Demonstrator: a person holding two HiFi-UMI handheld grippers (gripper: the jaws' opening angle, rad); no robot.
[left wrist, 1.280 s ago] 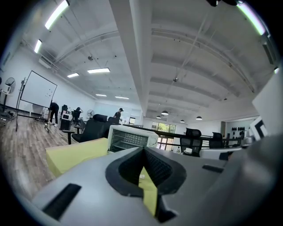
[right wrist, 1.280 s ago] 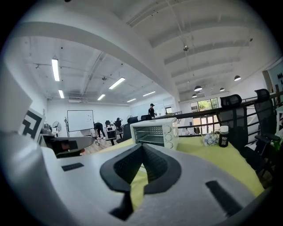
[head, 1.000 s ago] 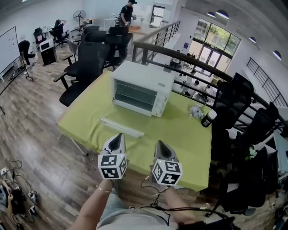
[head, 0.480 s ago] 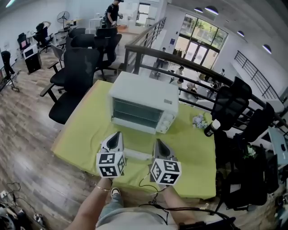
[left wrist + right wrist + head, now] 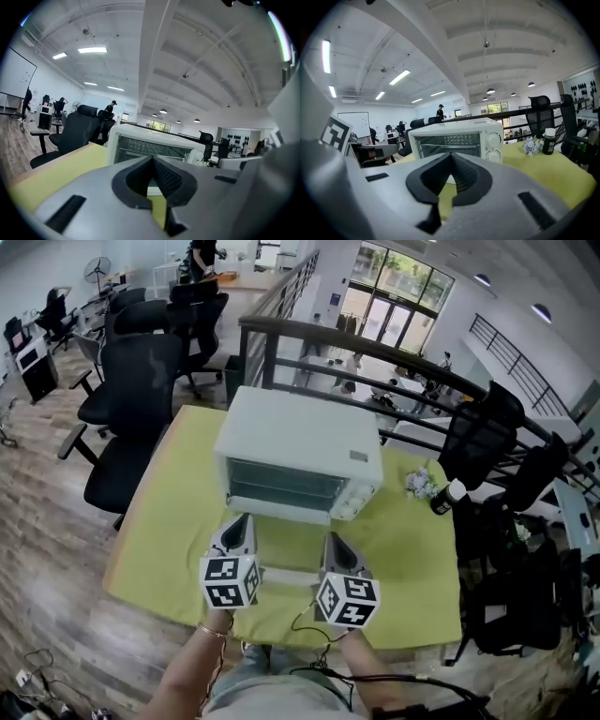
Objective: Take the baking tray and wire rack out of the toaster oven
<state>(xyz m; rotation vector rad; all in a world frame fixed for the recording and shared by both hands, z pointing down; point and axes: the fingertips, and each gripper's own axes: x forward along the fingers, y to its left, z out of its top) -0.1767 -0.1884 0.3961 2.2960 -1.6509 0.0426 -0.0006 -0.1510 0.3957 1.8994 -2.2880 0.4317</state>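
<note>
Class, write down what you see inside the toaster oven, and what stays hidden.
Through the closed glass door of the toaster oven, thin horizontal bars and a perforated panel show. The rest is too dim: no baking tray can be told apart.

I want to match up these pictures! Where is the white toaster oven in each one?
Head view: the toaster oven sits in the upper middle, its glass door facing the camera.
Left gripper view: it is in the middle, a little below centre.
Right gripper view: it is in the middle, with its knobs on its right end.
Shared landmark: the yellow-green table cover under the oven shows in all three.
</note>
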